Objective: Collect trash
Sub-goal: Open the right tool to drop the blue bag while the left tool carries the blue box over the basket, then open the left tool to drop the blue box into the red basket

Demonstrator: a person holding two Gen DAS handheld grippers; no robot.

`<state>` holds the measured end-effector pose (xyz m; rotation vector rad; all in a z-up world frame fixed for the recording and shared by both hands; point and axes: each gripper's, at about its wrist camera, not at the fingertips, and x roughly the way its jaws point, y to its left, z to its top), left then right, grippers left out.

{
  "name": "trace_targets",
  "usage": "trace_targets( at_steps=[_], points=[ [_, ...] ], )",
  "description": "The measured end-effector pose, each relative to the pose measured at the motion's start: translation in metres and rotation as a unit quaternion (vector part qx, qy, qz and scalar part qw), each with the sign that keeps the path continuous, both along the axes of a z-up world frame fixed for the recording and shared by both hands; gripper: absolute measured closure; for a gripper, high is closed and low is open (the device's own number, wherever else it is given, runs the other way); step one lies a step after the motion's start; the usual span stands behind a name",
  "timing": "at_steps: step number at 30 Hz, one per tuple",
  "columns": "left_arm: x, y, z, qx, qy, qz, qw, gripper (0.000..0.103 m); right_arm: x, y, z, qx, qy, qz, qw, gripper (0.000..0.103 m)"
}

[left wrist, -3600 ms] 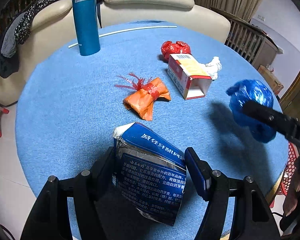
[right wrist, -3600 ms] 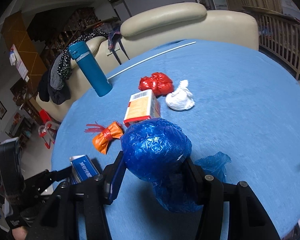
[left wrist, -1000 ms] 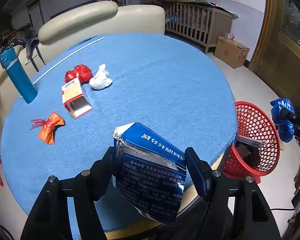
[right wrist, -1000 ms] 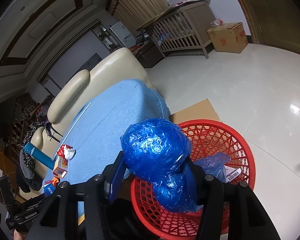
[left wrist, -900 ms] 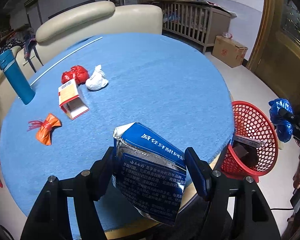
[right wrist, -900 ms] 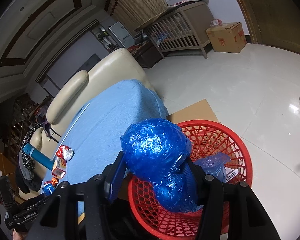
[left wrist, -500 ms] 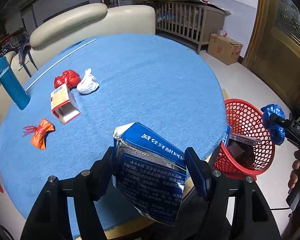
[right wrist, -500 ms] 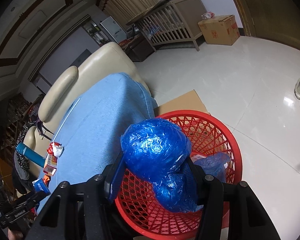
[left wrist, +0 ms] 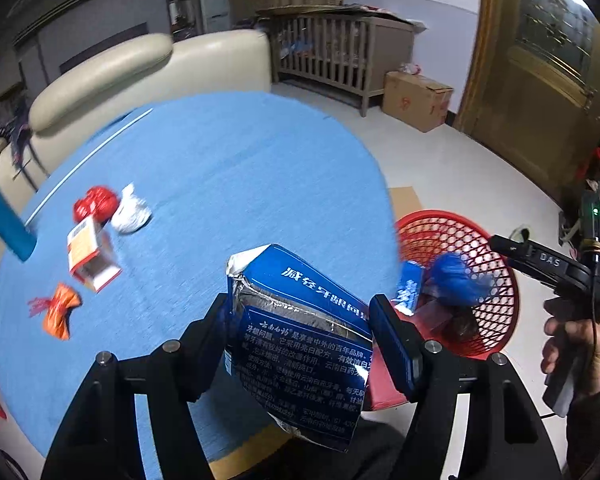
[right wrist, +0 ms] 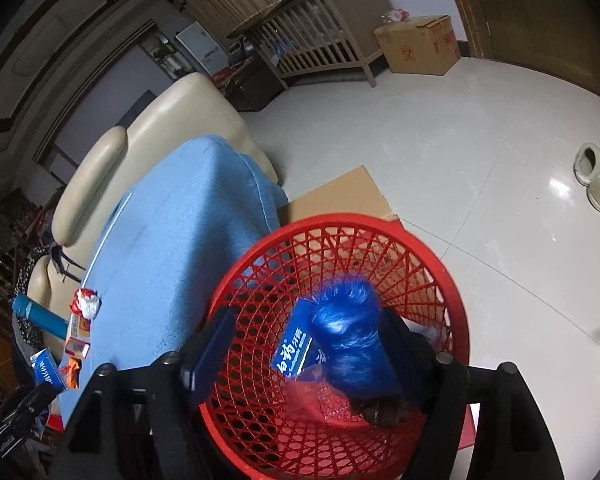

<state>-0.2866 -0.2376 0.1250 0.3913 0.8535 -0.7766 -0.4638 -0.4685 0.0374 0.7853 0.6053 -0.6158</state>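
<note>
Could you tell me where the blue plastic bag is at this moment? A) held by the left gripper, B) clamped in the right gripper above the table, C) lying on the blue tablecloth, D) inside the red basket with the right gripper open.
D: the blue plastic bag appears motion-blurred inside the red basket, while the right gripper stands open around it, its fingers apart and not pressing it.

- The left wrist view looks across the blue table [left wrist: 204,184] from its near edge, toward the sofa.
- The right wrist view looks steeply down, close over the red basket [right wrist: 452,292].
- Both show table [right wrist: 172,240] and basket [left wrist: 504,320].
</note>
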Motion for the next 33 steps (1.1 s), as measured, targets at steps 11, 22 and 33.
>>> trace_targets(
  at_steps=[11, 22, 33],
  points=[
    [-0.04, -0.075, -0.013, 0.013, 0.036, -0.11, 0.9932, 0.032, -0.036, -0.007, 0.018, -0.017, -0.044, -0.039, 0.998, 0.026],
    [-0.06, -0.134, -0.039, 0.035, 0.093, -0.155, 0.9828, 0.03, -0.063, -0.021, 0.021, -0.013, -0.067, -0.066, 0.995, 0.026],
    [-0.026, -0.107, -0.04, 0.032, 0.124, -0.102, 0.9865, 0.029, -0.062, -0.019, 0.025, -0.01, -0.073, -0.062, 0.995, 0.026]
  ],
)
